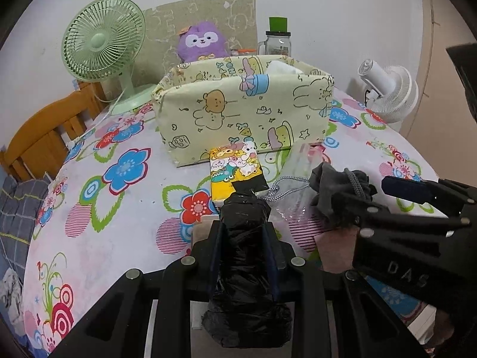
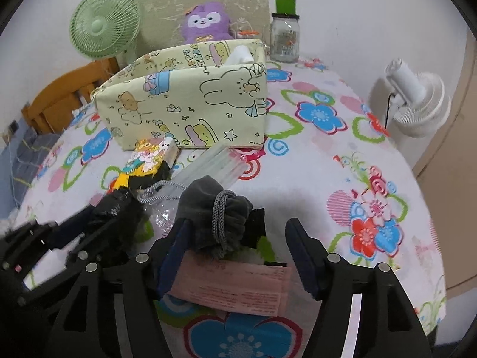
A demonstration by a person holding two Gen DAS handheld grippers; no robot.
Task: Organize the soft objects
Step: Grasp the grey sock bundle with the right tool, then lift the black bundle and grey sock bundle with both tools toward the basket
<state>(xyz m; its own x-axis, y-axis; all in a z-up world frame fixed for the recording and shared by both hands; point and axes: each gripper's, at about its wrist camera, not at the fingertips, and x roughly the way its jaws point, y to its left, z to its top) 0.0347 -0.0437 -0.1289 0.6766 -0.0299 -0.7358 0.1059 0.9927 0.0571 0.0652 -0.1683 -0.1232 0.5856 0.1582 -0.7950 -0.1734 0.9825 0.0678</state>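
The left gripper point(image 1: 243, 205) is clamped on a black plastic roll point(image 1: 244, 238). The right gripper point(image 2: 238, 238) stands wide; a grey drawstring pouch point(image 2: 214, 211) lies between its jaws, resting against the left one and clear of the right. No grip is shown.

Progress, as judged: early. The fabric storage box point(image 1: 238, 110), directly ahead of both grippers, holds only something white point(image 1: 283, 67). A cartoon-printed packet point(image 1: 235, 167), a clear plastic sleeve point(image 2: 214, 164) and a pink packet point(image 2: 235, 286) remain on the table point(image 2: 342, 179).

Clearance: open tabletop lies right of the right gripper. The table edge curves close on that side. The box rim stands higher than the items.
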